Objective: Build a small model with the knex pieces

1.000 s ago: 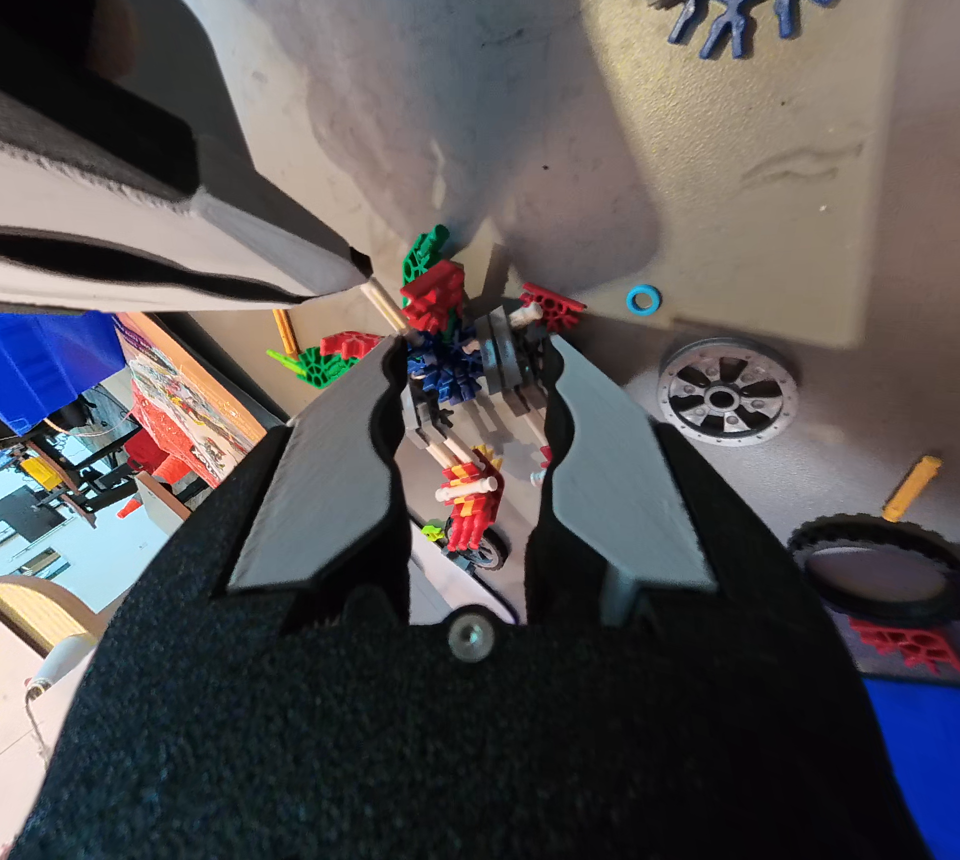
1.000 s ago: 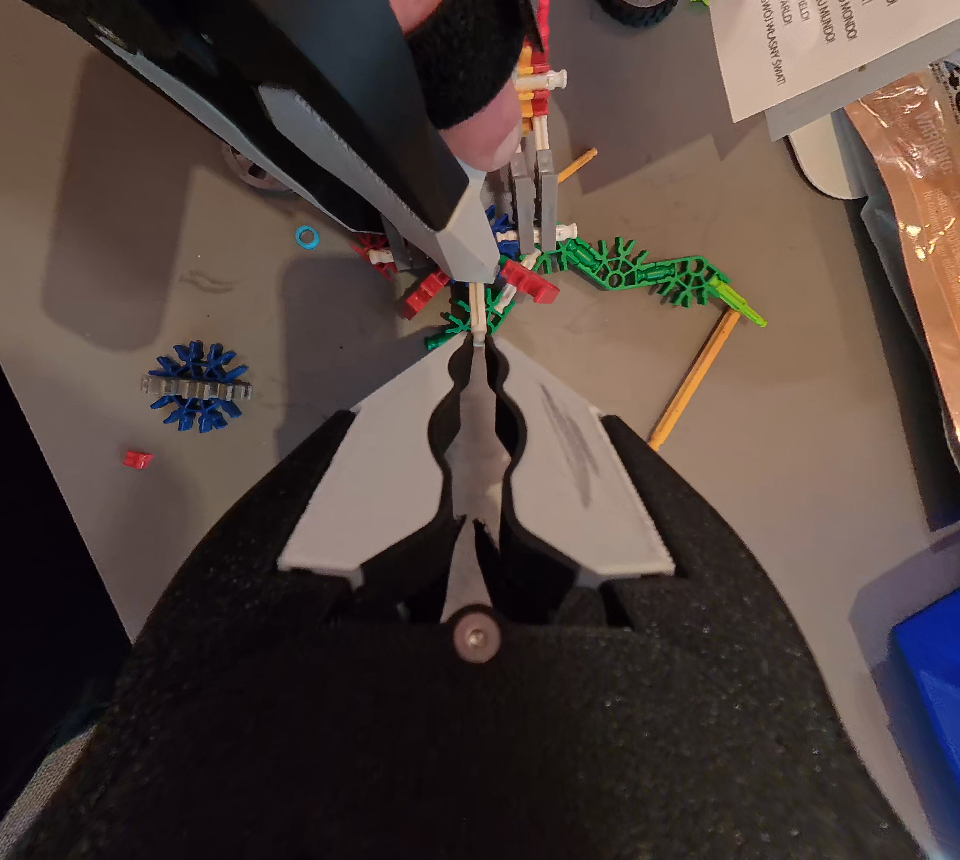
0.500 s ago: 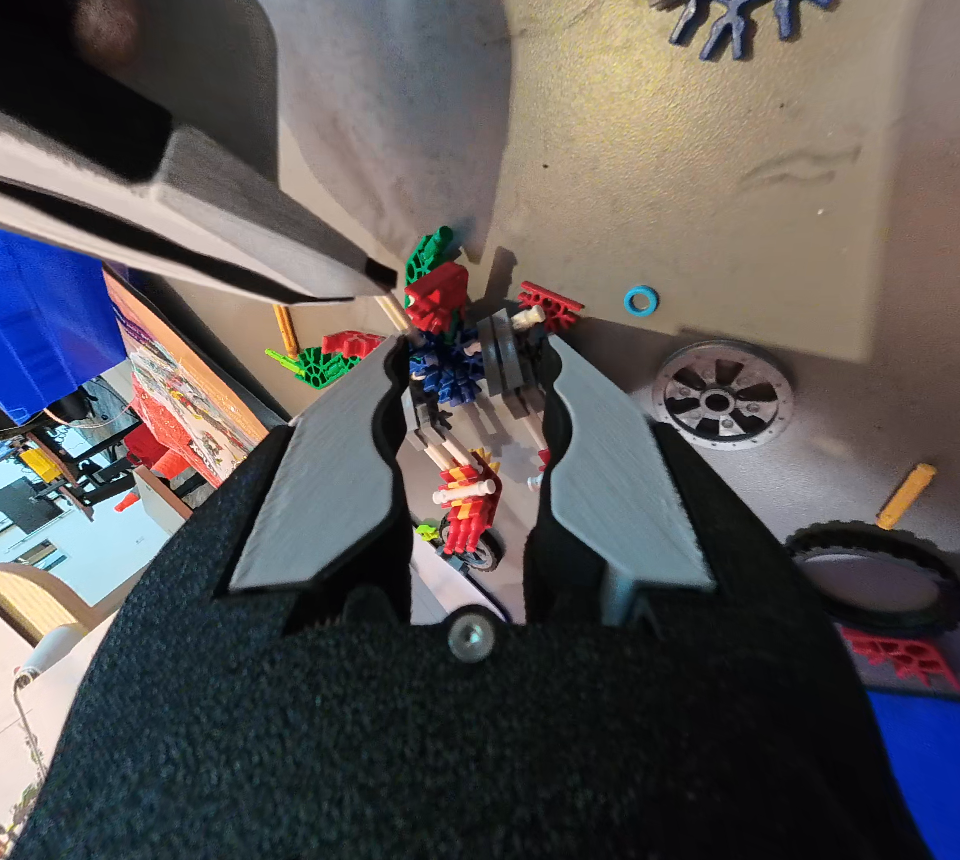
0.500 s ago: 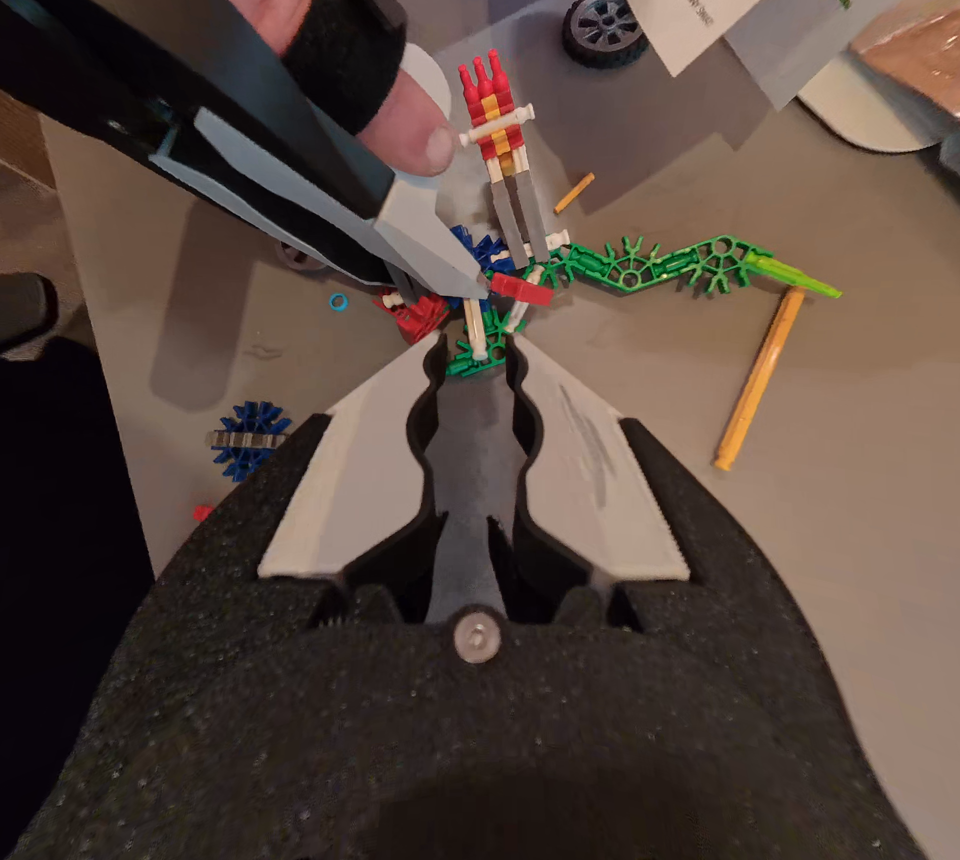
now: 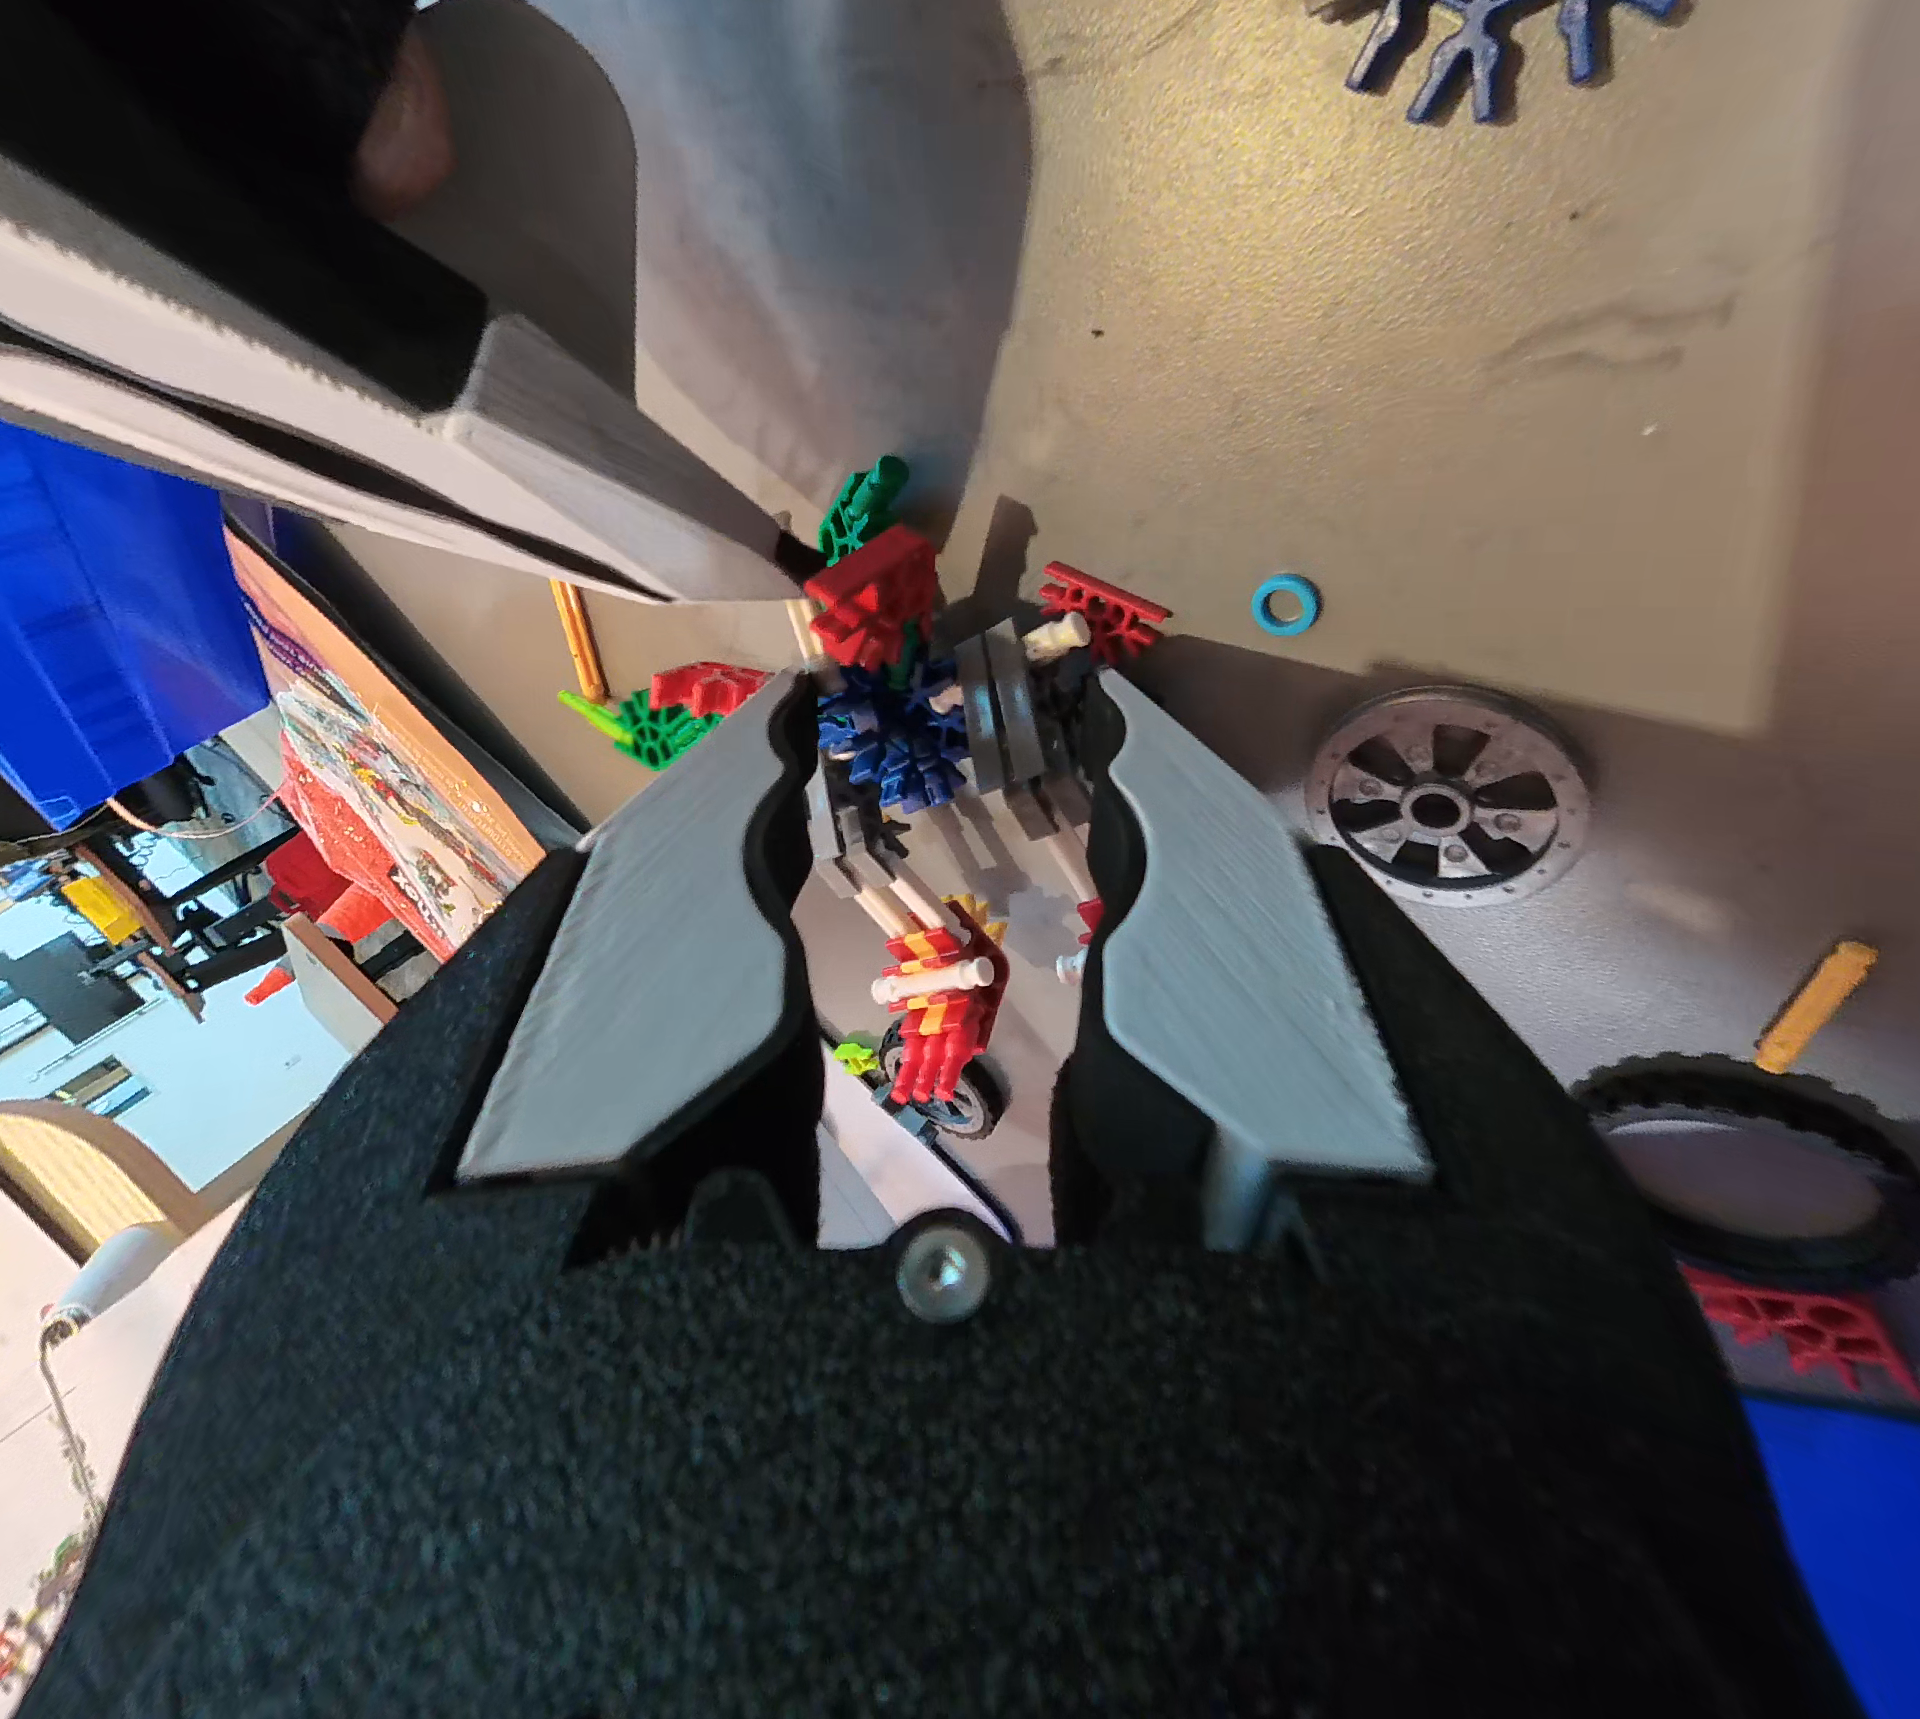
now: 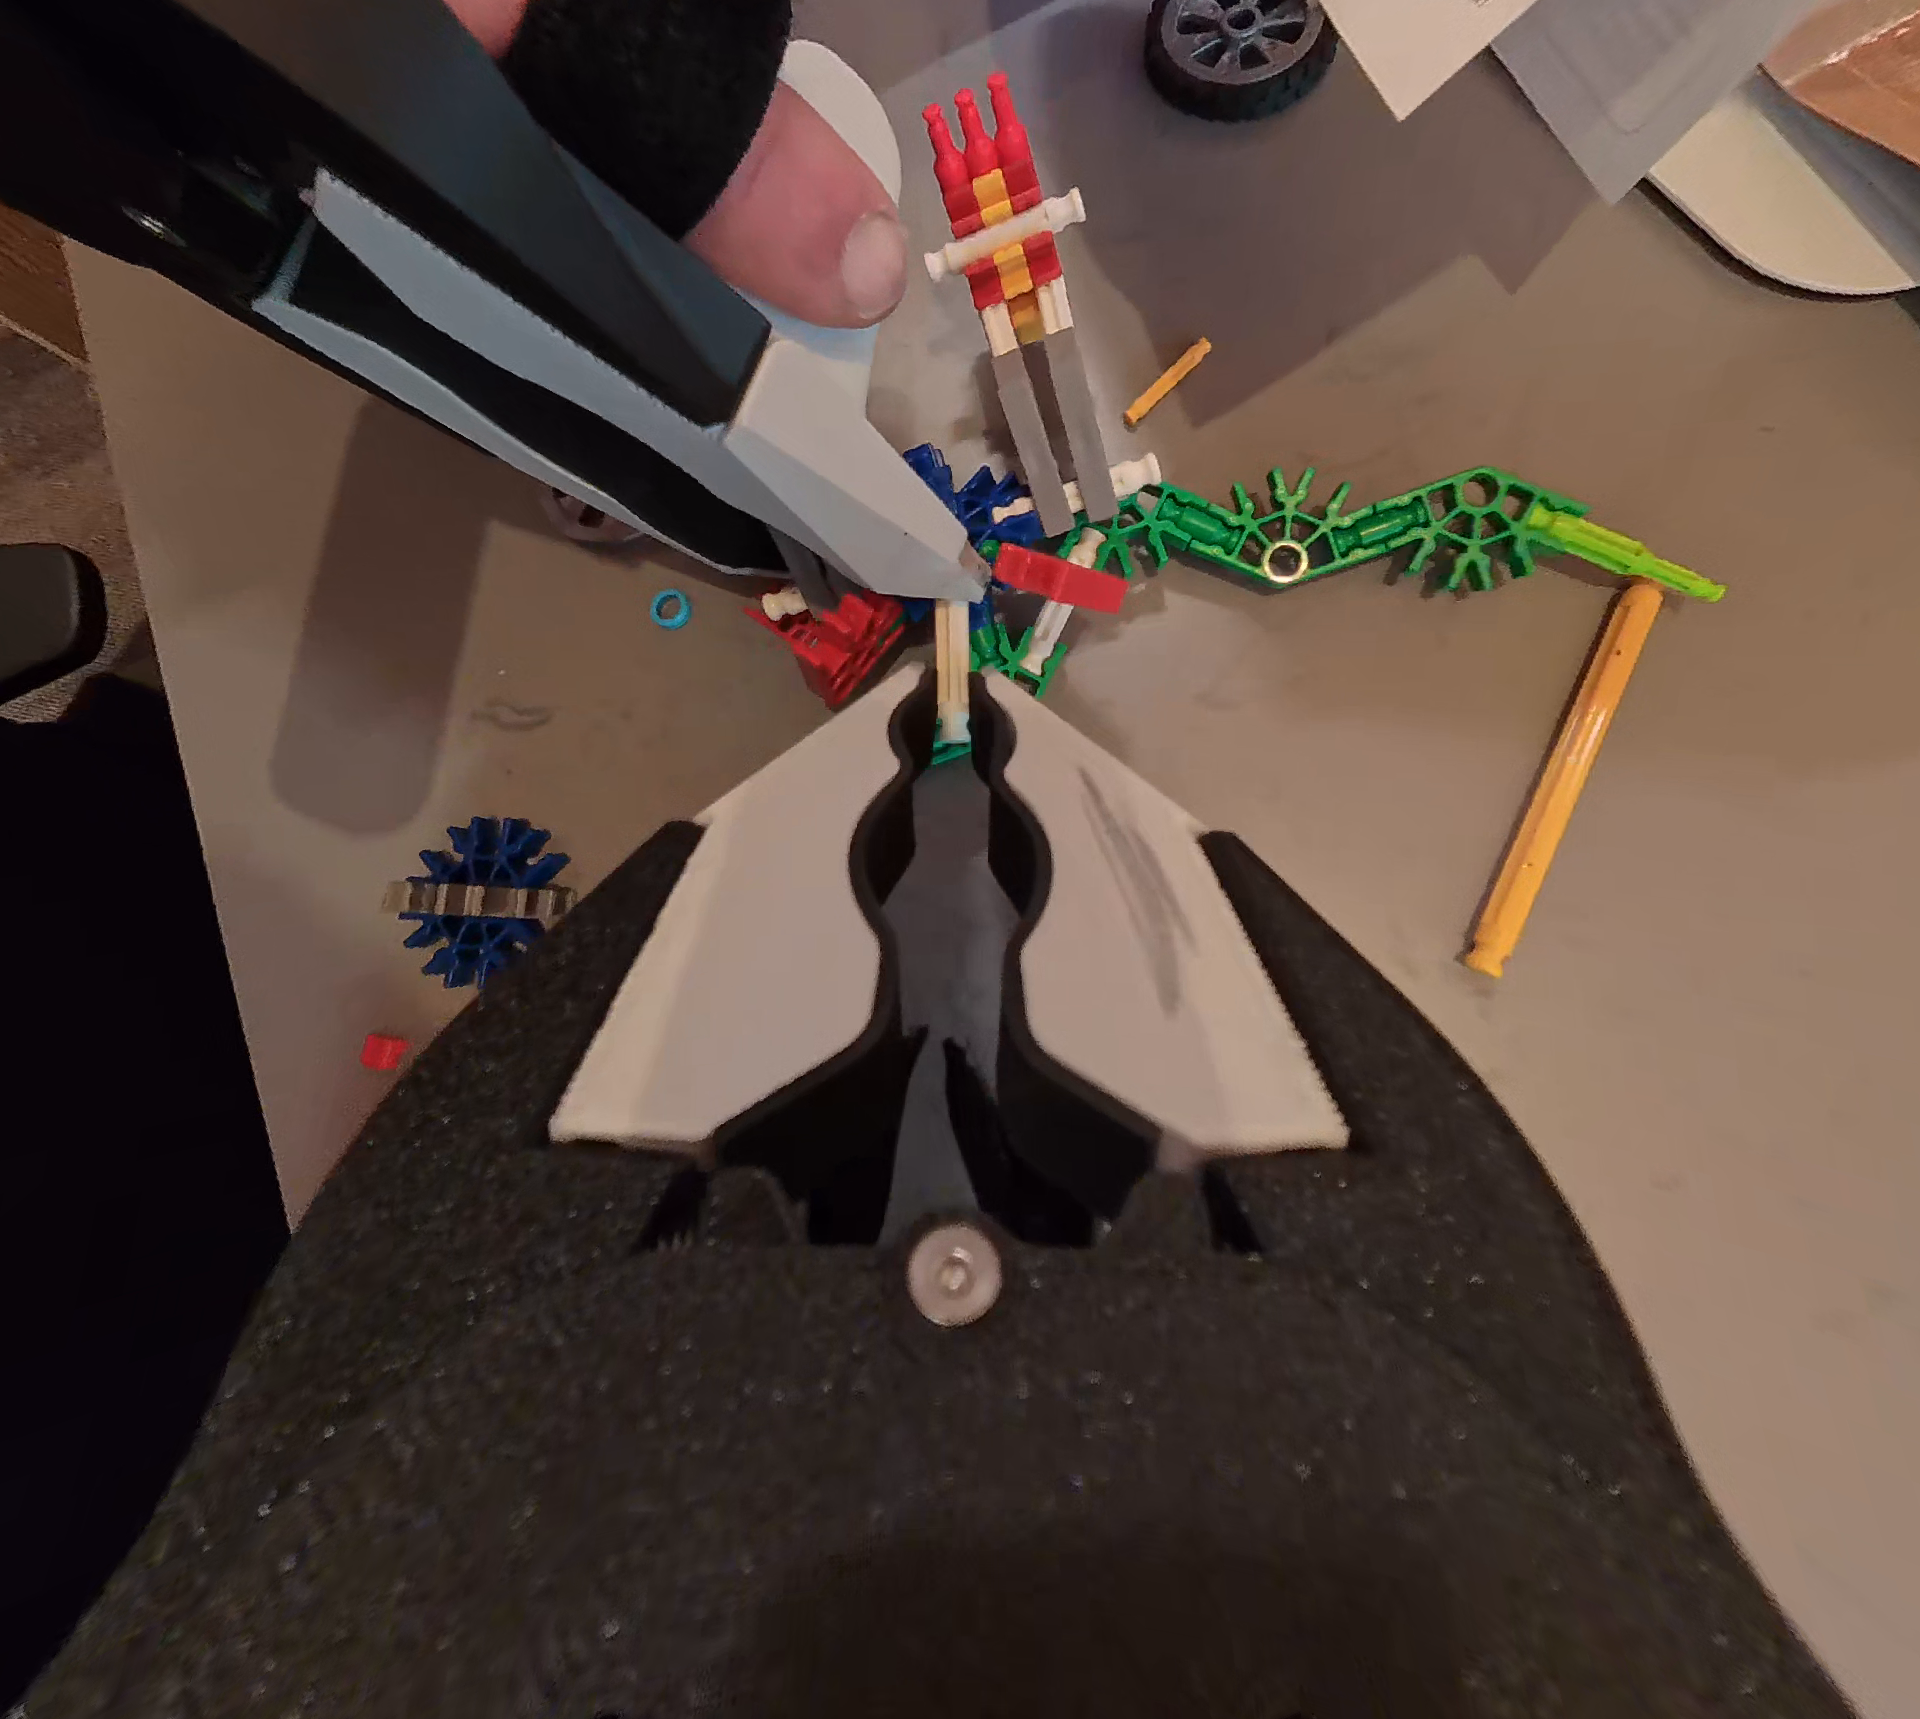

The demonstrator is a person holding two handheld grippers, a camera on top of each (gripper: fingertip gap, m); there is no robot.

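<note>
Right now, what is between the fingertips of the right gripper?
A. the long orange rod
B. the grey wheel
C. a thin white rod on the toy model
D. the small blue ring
C: in the right wrist view the right gripper closes on the thin white rod; the orange rod, blue ring and grey wheel lie apart.

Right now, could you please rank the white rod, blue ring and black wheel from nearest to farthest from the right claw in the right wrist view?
1. White rod: between the right claw tips.
2. Blue ring: left of the tips.
3. Black wheel: far ahead, to the right.
</note>
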